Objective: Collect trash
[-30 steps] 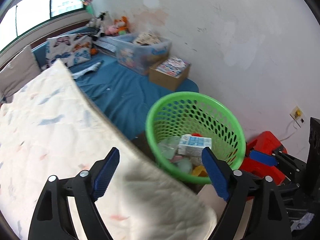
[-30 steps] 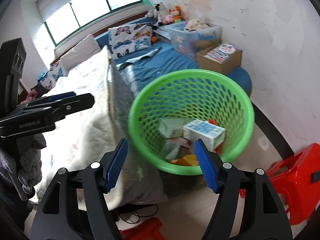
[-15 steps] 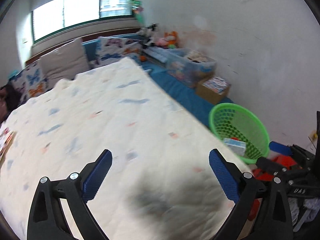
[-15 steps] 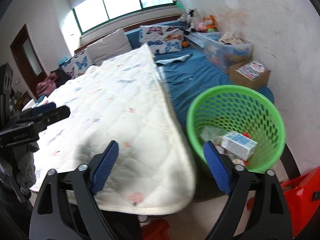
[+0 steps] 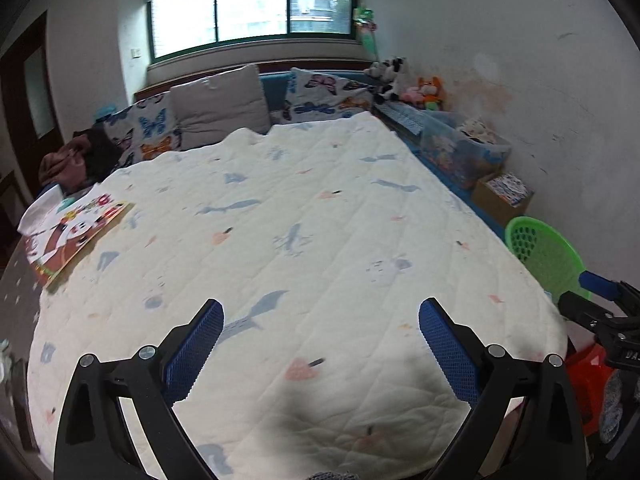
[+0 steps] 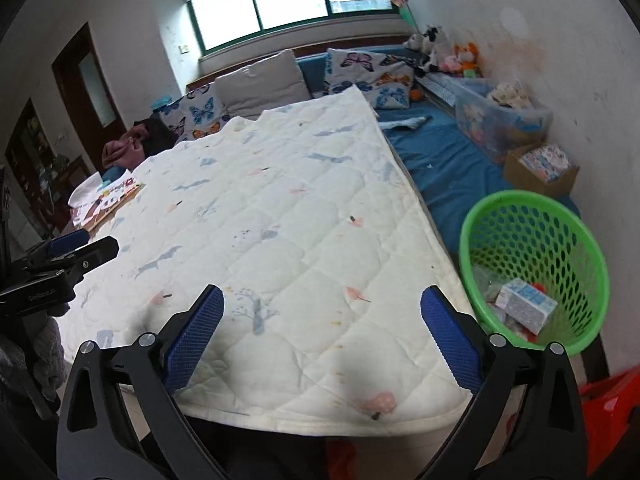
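Both sets of jaws stand wide apart with nothing between them: the left gripper (image 5: 320, 336) and the right gripper (image 6: 322, 322) each hang over the near end of the white quilt (image 5: 304, 240), blue pads facing inward, empty.

Going left to right: at the far left edge of the bed lies a colourful picture book (image 5: 76, 232) on some white cloth, partly off the quilt. It is the only loose flat item on that side; whether it counts as trash cannot be told from here. Behind it sit butterfly pillows (image 5: 154, 130) and a grey cushion (image 5: 220, 104) against the far wall under the window. The middle of the quilt carries only printed patterns. Right of the quilt a strip of blue mattress (image 6: 448, 164) shows, with a pale scrap (image 6: 404, 123) at its far end that may be litter. Further right stand a clear storage bin (image 6: 500, 120) and a cardboard box (image 6: 540, 168). Nearest on the right, the green basket (image 6: 532, 268) already holds a blue-and-white carton (image 6: 526, 306) and other wrappers.

The risks, as I judge them: the printed marks could be mistaken for litter, so a pinch grabs quilt fabric and drags it; the book might be binned wrongly; a careless swing of the right gripper could tip the light basket and spill it.
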Tool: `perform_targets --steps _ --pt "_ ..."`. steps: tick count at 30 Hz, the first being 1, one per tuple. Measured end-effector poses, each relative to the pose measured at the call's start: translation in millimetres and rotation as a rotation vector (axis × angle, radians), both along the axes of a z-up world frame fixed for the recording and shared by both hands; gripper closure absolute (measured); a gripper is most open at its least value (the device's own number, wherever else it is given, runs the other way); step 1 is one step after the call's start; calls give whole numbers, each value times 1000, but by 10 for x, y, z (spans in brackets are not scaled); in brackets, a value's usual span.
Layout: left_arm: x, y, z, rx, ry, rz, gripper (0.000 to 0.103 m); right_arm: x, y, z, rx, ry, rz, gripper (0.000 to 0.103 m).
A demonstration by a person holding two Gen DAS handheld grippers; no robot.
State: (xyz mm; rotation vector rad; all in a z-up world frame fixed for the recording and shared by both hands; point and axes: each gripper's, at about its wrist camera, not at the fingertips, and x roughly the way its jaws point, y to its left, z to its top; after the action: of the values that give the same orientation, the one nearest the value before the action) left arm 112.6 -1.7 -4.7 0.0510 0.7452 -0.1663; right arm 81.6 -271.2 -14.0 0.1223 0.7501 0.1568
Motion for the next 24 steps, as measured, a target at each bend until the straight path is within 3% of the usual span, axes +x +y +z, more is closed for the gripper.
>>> perform_targets --steps 9,11,13,24 --pt "-102 409 -49 -59 -23 155 8 -9 159 -28 -18 -5 13 4" --pt "-131 425 -41 -41 -39 173 8 -21 182 -24 -22 -8 16 4" --pt "-162 428 -25 -15 -55 183 8 -29 190 -11 -26 -17 18 4" --pt "-300 522 -60 -30 -58 211 8 -62 306 -46 -53 -32 43 4"
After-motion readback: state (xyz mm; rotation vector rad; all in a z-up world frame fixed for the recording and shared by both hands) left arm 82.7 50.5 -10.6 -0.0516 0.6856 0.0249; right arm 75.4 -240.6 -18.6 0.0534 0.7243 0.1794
